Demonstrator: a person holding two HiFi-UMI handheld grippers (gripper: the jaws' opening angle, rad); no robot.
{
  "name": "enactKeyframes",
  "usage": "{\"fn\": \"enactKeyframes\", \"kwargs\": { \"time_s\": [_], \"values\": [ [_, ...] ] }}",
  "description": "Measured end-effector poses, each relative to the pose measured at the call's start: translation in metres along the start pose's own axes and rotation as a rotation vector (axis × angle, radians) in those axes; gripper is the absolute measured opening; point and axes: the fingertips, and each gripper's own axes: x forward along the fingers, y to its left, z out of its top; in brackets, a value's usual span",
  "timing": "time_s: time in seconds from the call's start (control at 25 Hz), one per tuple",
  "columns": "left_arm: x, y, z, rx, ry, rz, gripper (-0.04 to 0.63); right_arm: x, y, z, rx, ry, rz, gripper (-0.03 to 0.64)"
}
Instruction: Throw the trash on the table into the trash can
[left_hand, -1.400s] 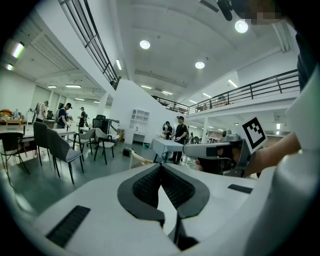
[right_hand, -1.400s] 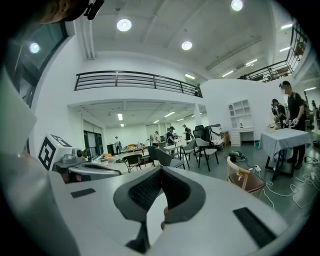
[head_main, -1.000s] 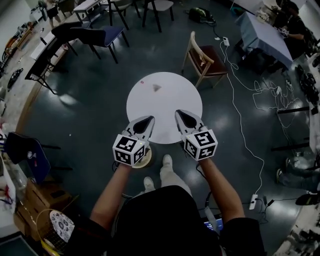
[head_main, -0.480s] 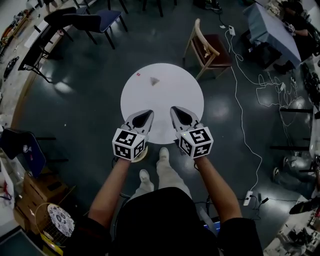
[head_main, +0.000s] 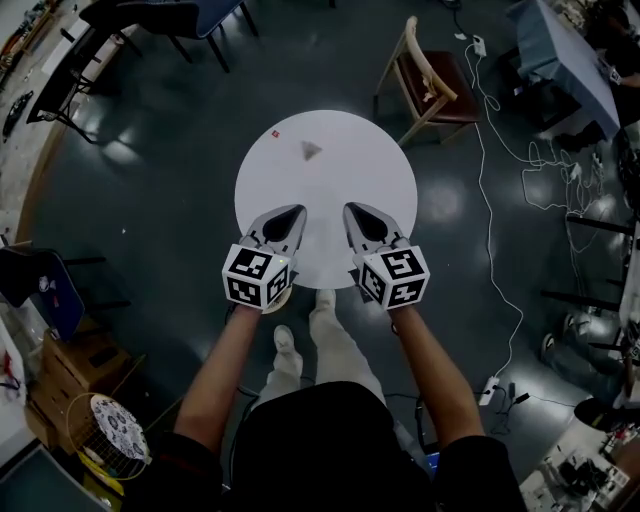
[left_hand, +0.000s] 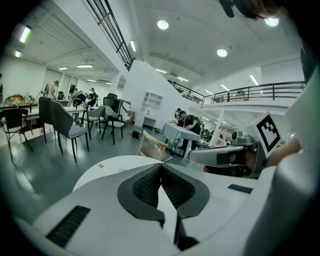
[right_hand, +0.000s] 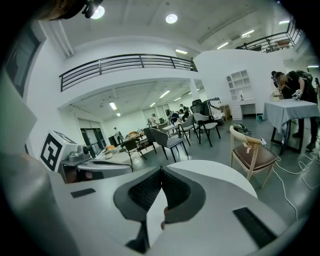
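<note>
White round table (head_main: 255, 190): closer than a second ago; approach nearly done, nothing picked yet.
Small red scrap (head_main: 277, 131): flat, far left of table.
Left gripper (head_main: 296, 211): fingers pressed together, empty, over near edge.
Grey crumpled wad (head_main: 311, 150): far side, untouched.
Right gripper (head_main: 351, 209): fingers pressed together, empty.

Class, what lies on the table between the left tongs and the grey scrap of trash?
Nothing. The head view shows only bare white table between the left tongs and the grey scrap.
</note>
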Motion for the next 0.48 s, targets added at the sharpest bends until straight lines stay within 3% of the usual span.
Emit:
{"fn": "enactKeyframes", "kwargs": {
  "time_s": [0.48],
  "values": [
    [0.068, 0.044, -0.018, 0.011, 0.023, 0.031, 0.015, 0.062, -0.044, -0.023, 0.023, 0.015, -0.026, 0.018]
  ]
}}
